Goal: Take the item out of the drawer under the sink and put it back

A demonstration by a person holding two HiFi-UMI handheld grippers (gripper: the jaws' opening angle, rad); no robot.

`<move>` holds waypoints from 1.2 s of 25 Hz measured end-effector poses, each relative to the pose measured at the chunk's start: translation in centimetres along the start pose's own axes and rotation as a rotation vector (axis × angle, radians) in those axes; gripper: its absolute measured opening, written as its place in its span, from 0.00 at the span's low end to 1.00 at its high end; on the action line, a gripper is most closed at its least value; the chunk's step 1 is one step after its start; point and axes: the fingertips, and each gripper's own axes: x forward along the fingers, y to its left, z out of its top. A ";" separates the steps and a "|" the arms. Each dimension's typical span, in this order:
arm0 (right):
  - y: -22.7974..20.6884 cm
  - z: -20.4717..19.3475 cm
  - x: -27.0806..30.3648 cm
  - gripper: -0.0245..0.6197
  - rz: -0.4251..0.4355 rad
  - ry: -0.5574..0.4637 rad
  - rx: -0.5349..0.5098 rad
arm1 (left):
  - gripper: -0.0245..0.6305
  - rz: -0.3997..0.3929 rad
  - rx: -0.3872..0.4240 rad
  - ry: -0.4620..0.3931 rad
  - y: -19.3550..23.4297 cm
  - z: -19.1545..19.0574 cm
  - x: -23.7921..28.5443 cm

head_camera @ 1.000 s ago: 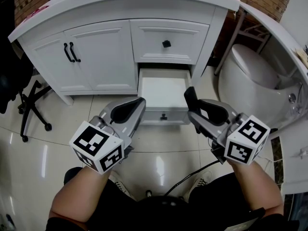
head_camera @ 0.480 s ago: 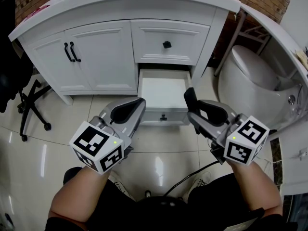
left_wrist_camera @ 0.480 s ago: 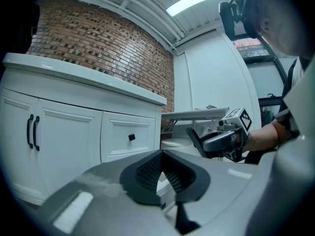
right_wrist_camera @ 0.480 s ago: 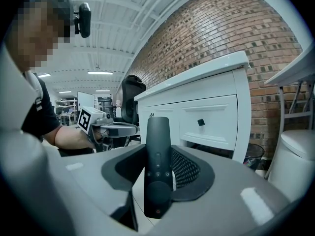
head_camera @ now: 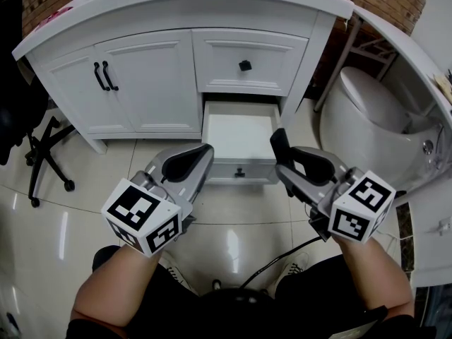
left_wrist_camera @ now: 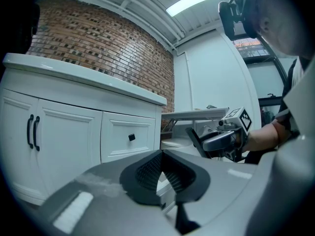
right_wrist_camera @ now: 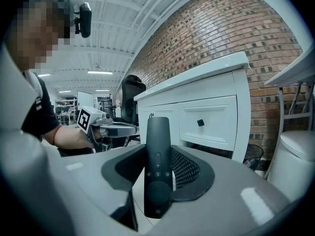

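A slim black remote control [right_wrist_camera: 157, 166] stands upright between the jaws of my right gripper [right_wrist_camera: 158, 154], which is shut on it. In the head view the remote [head_camera: 279, 144] sticks up from the right gripper [head_camera: 284, 158], just right of the open lower drawer [head_camera: 240, 134] under the sink. What shows of the drawer's inside is bare white. My left gripper [head_camera: 200, 157] hovers at the drawer's left front corner. Its pads [left_wrist_camera: 153, 167] meet at the tips with nothing between them.
The white vanity [head_camera: 141, 83] has double doors with black handles [head_camera: 103, 76] and a closed upper drawer with a black knob [head_camera: 244, 65]. A toilet [head_camera: 367, 101] stands to the right, an office chair base [head_camera: 44, 154] to the left. A cable [head_camera: 282, 254] lies on the tiled floor.
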 end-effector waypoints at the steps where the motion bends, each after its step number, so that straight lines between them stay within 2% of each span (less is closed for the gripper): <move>1: -0.1 0.0 0.0 0.30 -0.002 0.000 -0.001 | 0.05 0.000 -0.001 -0.001 0.0 0.0 0.0; 14: -1.5 0.9 0.9 0.30 -0.056 0.017 -0.061 | 0.05 -0.003 -0.008 -0.005 -0.1 0.1 -0.1; 25: -3.8 1.5 2.7 0.30 -0.059 0.070 -0.073 | 0.05 -0.011 -0.003 -0.005 0.2 -0.1 0.2; 30: -4.5 1.8 4.8 0.30 -0.030 0.121 -0.124 | 0.05 -0.013 0.003 0.003 0.2 -0.3 0.6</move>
